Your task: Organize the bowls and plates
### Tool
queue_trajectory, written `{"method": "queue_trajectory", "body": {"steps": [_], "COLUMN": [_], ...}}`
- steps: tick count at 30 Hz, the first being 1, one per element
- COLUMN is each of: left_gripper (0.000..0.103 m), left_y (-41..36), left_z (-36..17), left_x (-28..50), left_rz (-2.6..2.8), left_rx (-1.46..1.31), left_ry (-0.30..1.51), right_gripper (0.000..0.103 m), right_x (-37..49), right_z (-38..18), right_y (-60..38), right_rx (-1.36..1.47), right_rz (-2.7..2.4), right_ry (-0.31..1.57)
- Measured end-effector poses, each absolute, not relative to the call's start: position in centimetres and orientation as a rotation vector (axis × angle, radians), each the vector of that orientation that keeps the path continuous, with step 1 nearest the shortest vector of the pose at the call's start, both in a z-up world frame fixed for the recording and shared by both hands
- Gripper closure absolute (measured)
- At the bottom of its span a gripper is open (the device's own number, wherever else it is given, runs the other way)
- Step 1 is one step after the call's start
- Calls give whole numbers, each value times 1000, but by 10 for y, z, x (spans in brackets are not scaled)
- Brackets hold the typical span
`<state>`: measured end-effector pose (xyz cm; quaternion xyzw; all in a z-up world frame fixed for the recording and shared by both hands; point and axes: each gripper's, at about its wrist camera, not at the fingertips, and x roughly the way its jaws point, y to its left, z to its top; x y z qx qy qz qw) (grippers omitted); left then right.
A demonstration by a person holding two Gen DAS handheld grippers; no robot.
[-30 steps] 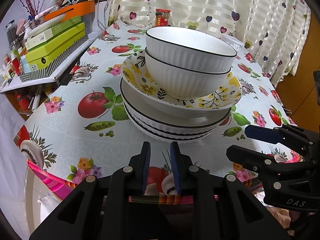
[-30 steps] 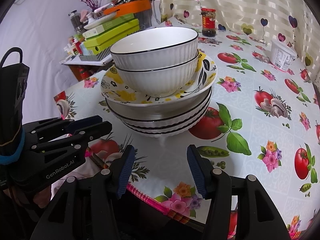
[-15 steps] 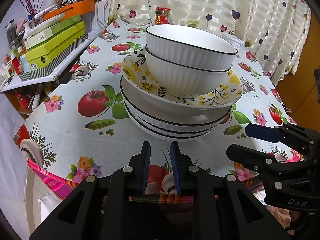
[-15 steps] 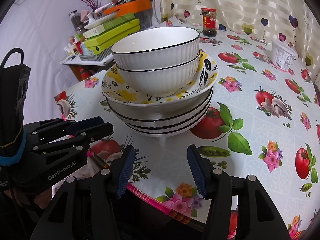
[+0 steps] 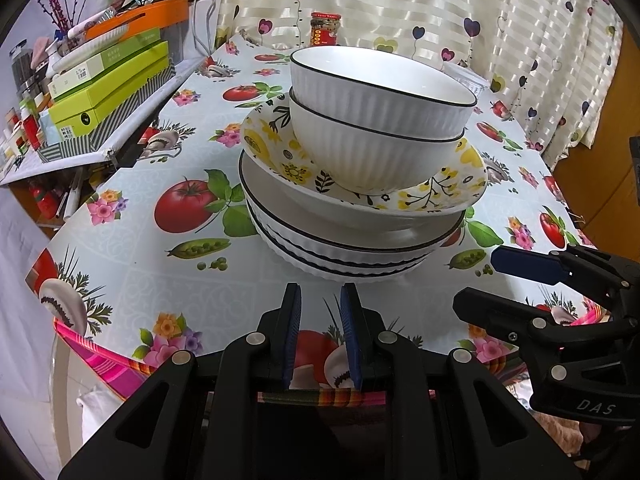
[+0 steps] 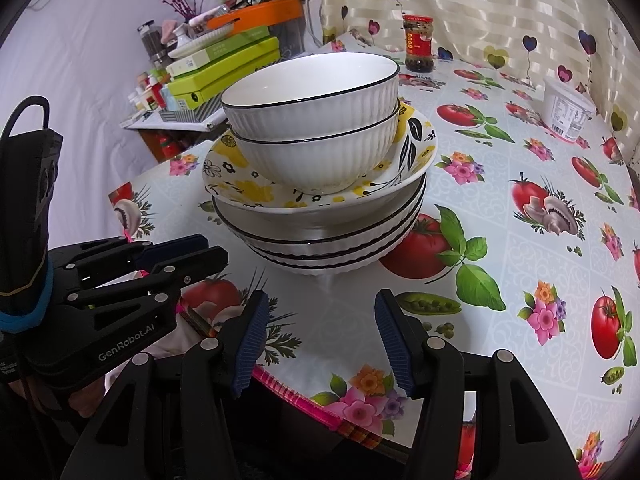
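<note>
A stack of dishes stands near the table's front edge: two white ribbed bowls (image 5: 380, 100) (image 6: 316, 104) nested on a yellow flowered plate (image 5: 440, 192) (image 6: 228, 168), which rests on several white black-rimmed plates (image 5: 340, 248) (image 6: 320, 248). My left gripper (image 5: 320, 300) sits just in front of the stack, its jaws a narrow gap apart and empty; it also shows at the left of the right wrist view (image 6: 200, 248). My right gripper (image 6: 320, 316) is open and empty, in front of the stack; it shows at the right of the left wrist view (image 5: 484, 276).
A sauce jar (image 5: 325, 29) (image 6: 418, 44) stands at the table's far edge by the curtain. A white tub (image 6: 568, 110) sits far right. A side shelf with green boxes (image 5: 108, 80) and an orange tray (image 5: 136, 20) stands to the left.
Both grippers have eased slightly closer to the stack. The jaw gaps look unchanged and the dishes have not moved.
</note>
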<state>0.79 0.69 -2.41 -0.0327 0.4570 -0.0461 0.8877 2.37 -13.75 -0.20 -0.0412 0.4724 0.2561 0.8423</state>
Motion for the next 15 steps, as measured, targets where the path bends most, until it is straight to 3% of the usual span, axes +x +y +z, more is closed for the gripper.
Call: {"method": "queue_trajectory", "body": {"steps": [15], "left_gripper": [82], "left_y": [9], "left_z": [-26], "left_x": [9], "left_rz": [-99], "left_rx": [-75], "left_ry": [957], "right_gripper": [47], "right_x": [24], "right_z": [-3], "right_y": [-136], "right_rx": [-88], "right_rz": [541], "right_ry": [1002]}}
